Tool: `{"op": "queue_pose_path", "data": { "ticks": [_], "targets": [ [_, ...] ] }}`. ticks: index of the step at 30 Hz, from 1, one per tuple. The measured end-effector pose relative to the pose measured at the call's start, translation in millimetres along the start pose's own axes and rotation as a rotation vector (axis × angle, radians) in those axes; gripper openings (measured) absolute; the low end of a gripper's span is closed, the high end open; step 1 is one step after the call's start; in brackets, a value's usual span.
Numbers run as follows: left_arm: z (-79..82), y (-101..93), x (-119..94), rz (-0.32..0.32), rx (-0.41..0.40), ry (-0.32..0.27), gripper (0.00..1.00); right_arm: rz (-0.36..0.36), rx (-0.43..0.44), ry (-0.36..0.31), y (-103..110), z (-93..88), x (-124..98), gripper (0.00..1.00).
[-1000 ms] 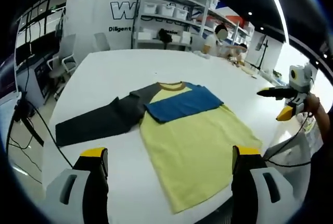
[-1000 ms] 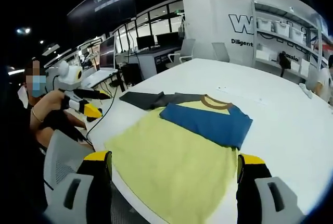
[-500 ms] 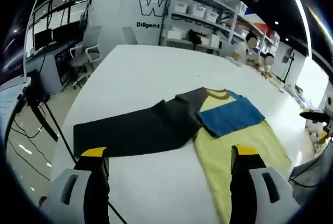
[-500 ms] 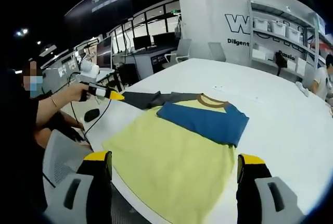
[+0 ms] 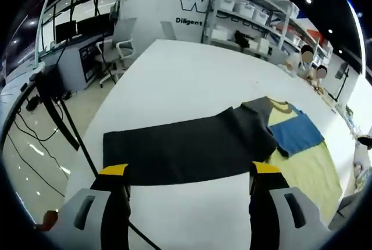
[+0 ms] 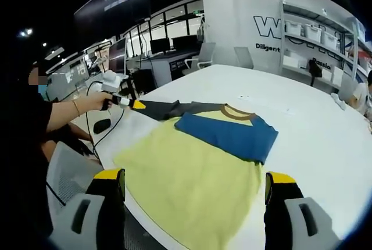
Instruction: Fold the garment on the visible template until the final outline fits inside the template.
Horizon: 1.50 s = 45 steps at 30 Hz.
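- White table (image 5: 174, 81) runs wide here, with shelving (image 5: 256, 20) along the far wall and office chairs (image 5: 119, 49) at the left edge.
- The garment (image 6: 203, 163) lies flat on the table: yellow body, blue sleeve (image 6: 229, 135) folded across the chest, dark sleeve (image 5: 186, 148) stretched straight out.
- Left gripper (image 5: 186, 174) hovers just short of that dark sleeve, jaws spread wide, nothing between them.
- Right gripper (image 6: 195, 183) hangs over the yellow hem, jaws equally wide apart and empty.
- Right gripper view catches the left gripper (image 6: 131, 103) from outside, held in a hand (image 6: 102, 100) at the dark sleeve's end.
- Left gripper view cuts the yellow body off at the right.
- No template outline can be made out under the cloth.
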<state>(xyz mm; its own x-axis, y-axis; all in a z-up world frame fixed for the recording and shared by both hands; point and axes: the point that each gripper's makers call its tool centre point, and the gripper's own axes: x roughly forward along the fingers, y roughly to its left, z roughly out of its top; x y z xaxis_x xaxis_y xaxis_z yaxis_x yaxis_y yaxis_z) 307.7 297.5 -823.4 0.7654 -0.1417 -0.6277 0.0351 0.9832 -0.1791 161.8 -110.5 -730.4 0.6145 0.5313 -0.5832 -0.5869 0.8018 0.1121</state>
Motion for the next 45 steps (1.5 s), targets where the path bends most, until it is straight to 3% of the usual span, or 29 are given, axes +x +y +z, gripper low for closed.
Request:
{"op": "queue_pose_path", "data": {
  "ticks": [9, 12, 13, 18, 23, 24, 25, 30, 33, 35, 39, 45],
  "targets": [
    [5.4, 21.8, 3.3, 0.080, -0.017, -0.014, 0.82, 0.000, -0.003, 0.001, 0.7, -0.7, -0.7, 0.99],
    [0.4, 33.0, 6.6, 0.118, -0.019, 0.009, 0.80, 0.000, 0.002, -0.001, 0.8, -0.5, 0.0, 0.99],
    [-3.9, 40.2, 8.0, 0.140, -0.001, 0.032, 0.78, 0.001, 0.004, -0.003, 0.8, -0.3, 0.1, 0.99],
    [-3.5, 45.9, 9.3, 0.143, -0.038, 0.017, 0.68, 0.007, 0.015, -0.003, -0.9, -1.7, -1.3, 0.99],
    [-6.3, 52.2, 7.5, 0.188, -0.033, 0.035, 0.57, 0.019, 0.010, -0.007, 1.3, -0.4, -4.8, 0.99],
    [-12.9, 58.9, 4.8, 0.236, -0.023, 0.076, 0.54, 0.026, 0.007, -0.014, 3.1, 1.2, -5.4, 0.99],
    [-13.3, 62.4, 6.2, 0.254, -0.011, 0.073, 0.52, 0.036, 0.008, -0.018, 5.2, 2.3, -6.0, 0.99],
    [-10.8, 68.1, 4.5, 0.269, -0.057, 0.059, 0.47, 0.029, -0.009, -0.024, 5.3, 4.7, -8.8, 0.99],
    [-11.5, 71.5, 3.5, 0.275, -0.050, 0.061, 0.41, 0.023, -0.002, -0.032, 3.4, 6.4, -10.2, 0.99],
    [-15.2, 79.7, -1.1, 0.307, -0.003, 0.090, 0.42, 0.015, -0.001, -0.029, 1.1, 9.0, -13.8, 0.99],
    [-14.0, 79.8, -1.2, 0.288, -0.036, 0.074, 0.45, 0.028, -0.009, -0.037, 4.1, 21.0, -22.8, 0.99],
    [-13.1, 75.0, 1.4, 0.282, -0.024, 0.075, 0.39, 0.027, -0.021, -0.060, 4.7, 29.8, -28.5, 0.99]
  ]
}}
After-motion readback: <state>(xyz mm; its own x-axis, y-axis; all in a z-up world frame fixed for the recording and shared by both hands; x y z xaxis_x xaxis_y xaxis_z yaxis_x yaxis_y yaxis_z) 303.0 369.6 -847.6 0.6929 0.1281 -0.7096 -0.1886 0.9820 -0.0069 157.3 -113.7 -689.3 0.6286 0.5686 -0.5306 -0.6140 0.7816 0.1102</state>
